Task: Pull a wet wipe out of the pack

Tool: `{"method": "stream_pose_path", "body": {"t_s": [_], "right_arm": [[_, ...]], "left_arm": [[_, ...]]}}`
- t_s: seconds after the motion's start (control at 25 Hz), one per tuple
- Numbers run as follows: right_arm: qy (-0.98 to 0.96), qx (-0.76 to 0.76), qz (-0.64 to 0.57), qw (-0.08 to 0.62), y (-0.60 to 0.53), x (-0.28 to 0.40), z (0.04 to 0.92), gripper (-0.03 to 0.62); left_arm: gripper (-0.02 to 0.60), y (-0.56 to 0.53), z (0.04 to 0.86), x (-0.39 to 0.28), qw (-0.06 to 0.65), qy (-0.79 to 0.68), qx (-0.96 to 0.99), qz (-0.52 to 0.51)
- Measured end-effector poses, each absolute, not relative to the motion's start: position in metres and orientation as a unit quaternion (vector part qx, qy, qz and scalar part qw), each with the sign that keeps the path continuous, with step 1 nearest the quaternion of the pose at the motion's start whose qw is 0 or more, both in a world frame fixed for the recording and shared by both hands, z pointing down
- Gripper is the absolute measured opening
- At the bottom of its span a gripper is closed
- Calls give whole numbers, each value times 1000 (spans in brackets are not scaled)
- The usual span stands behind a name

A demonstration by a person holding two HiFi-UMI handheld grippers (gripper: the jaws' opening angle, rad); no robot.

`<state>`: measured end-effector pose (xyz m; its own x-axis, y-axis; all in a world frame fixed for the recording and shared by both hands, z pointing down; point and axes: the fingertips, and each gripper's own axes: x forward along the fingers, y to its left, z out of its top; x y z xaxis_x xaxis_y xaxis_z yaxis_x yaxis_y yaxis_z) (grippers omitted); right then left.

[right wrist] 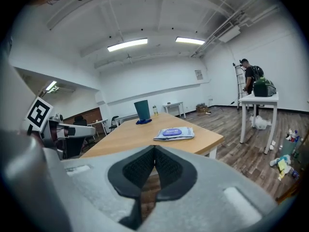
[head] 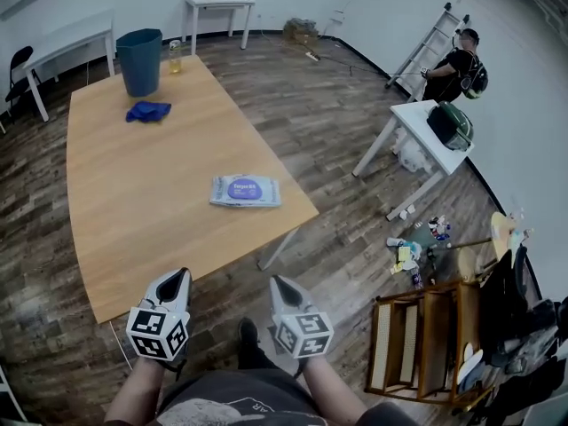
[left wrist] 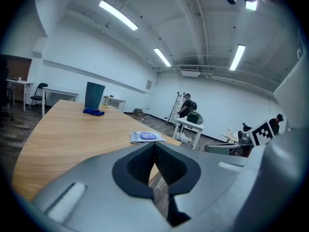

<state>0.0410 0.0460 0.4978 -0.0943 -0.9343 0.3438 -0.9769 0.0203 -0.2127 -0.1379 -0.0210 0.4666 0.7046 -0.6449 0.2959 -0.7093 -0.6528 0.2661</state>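
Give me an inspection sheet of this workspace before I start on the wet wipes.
Surface: wooden table, light top.
Job's things: wipe pack lies flat near the table's right edge, untouched.
Clutter: blue bin, blue cloth and bottle at the far end.
Grippers: left gripper and right gripper both shut, empty, short of the table's near edge.
Cables: nothing seen.
Surroundings: person by a ladder, white side table with a bag, litter on the floor.

Wipe pack [head: 246, 191] print seemingly illegible
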Motion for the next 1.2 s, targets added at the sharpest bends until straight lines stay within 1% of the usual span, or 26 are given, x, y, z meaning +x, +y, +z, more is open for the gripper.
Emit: {"method": "stream_pose_path", "body": {"t_s": [0.16, 0.36, 0.8, 1.04, 1.2], "right_arm": [[-731, 650, 199, 62, 14, 57, 497, -9], [-742, 636, 204, 57, -18, 81, 497, -9], [-755, 618, 210, 61, -57, 139, 503, -9], [-766, 606, 200, 76, -71, 159, 506, -9], [-771, 600, 197, 78, -82, 156, 505, -9]], "left_arm": [[18, -43, 470, -120, 193, -390, 896, 92], [18, -67, 474, -97, 193, -408, 887, 101], [18, -105, 486, -33, 202, -416, 879, 118], [18, -116, 488, -22, 199, -424, 875, 124], [18, -120, 487, -23, 191, -422, 876, 134]]}}
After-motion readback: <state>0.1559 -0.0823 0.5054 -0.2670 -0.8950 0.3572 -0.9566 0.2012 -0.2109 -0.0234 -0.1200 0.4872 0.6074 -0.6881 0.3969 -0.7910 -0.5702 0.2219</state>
